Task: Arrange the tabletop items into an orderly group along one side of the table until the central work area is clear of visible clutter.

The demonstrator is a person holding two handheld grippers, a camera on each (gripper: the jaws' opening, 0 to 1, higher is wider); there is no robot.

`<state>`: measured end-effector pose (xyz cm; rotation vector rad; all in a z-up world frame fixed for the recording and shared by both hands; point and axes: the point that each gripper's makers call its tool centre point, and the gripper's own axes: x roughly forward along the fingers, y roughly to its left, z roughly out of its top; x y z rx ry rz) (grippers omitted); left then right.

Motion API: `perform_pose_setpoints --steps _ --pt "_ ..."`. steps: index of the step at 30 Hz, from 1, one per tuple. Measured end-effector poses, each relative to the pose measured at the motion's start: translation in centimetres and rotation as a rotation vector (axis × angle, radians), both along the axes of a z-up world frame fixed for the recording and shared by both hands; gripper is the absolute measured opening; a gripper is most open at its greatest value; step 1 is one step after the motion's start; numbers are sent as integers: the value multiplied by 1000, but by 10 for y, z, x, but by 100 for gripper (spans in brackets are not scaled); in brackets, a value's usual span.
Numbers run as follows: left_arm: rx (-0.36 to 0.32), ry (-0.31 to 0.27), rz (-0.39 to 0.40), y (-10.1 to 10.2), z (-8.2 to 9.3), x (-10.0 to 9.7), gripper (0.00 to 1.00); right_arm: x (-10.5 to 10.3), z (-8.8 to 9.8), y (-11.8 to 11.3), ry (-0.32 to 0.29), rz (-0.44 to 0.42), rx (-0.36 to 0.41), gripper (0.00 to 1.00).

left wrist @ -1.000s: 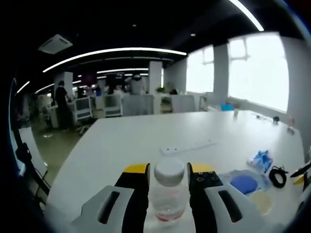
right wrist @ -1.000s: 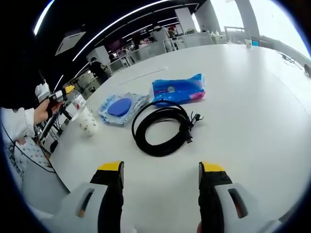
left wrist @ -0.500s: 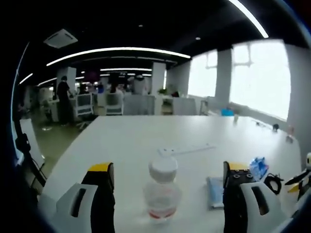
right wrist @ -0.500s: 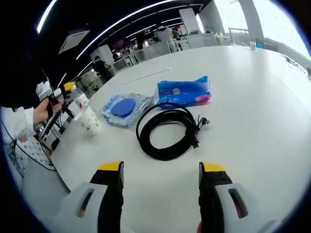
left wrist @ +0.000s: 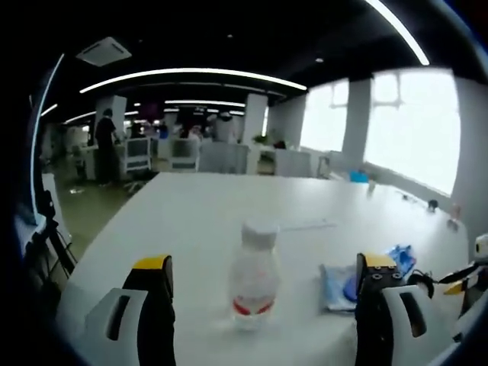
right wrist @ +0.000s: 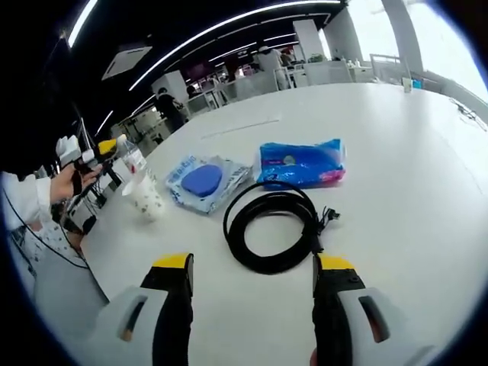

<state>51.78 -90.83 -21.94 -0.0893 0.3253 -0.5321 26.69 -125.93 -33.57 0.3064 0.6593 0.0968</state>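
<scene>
1 bottle [left wrist: 253,276], 1 cable coil [right wrist: 273,228], 2 packets on table [right wrist: 396,168]; both tools wide open, holding nothing.

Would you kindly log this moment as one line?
left tool: open, bottle upright between jaws, ungripped | right tool: open, facing cable coil | central area: uncleared
</scene>
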Motion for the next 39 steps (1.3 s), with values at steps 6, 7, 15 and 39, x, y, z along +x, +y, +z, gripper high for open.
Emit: perform_pose_setpoints --steps 6,7,15,39 --pt "9 35 -11 2 -14 -18 96 1 10 -2 -21 8 -22 62" --pt "15 44 -18 2 -18 -23 96 2 12 -3 -26 12 -26 62" --pt "35 80 -54 6 -31 -50 97 6 15 -1 -36 59 -68 63" --pt "40 116 -94 9 -41 -86 96 35 26 17 -79 195 -100 66"
